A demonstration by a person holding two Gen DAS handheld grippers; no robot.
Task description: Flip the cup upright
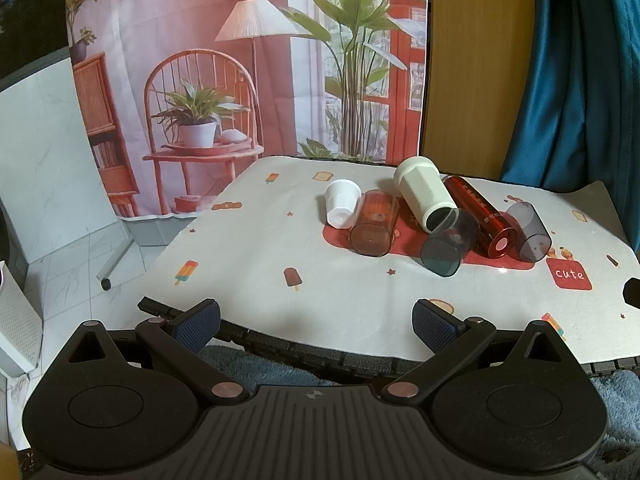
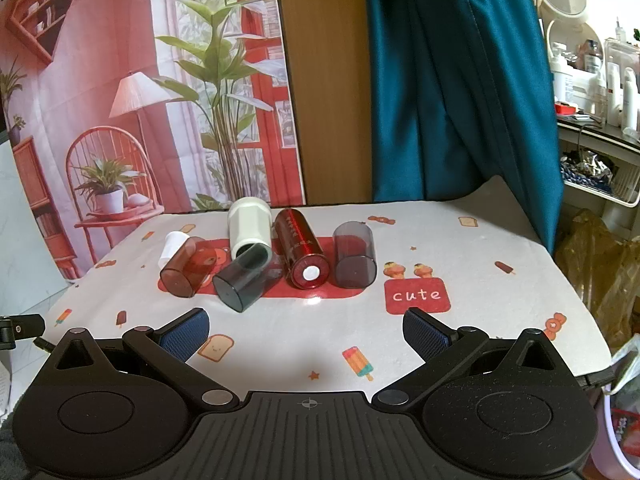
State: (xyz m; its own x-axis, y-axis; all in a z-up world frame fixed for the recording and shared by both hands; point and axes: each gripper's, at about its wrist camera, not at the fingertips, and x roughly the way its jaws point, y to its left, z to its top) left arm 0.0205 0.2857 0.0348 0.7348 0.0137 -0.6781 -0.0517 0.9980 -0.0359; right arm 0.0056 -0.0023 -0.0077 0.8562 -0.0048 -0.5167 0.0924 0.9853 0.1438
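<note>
Several cups lie on their sides on the table's printed cloth [image 1: 280,256]: a small white cup [image 1: 340,203] [image 2: 173,249], a brown translucent cup [image 1: 374,224] [image 2: 185,267], a cream cup [image 1: 426,194] [image 2: 249,226], a dark blue-grey translucent cup [image 1: 450,246] [image 2: 245,278], a shiny red cup [image 1: 482,216] [image 2: 300,254] and a purple-grey translucent cup [image 1: 530,232] [image 2: 355,254]. My left gripper [image 1: 316,322] is open and empty at the table's near edge. My right gripper [image 2: 306,330] is open and empty above the cloth, short of the cups.
A printed backdrop [image 1: 248,60] hangs behind the table, with a wooden panel [image 2: 324,80] and a teal curtain [image 2: 460,80] to its right. A shelf with bottles [image 2: 596,80] stands at the far right. A blue towel [image 1: 260,364] lies below the table's front edge.
</note>
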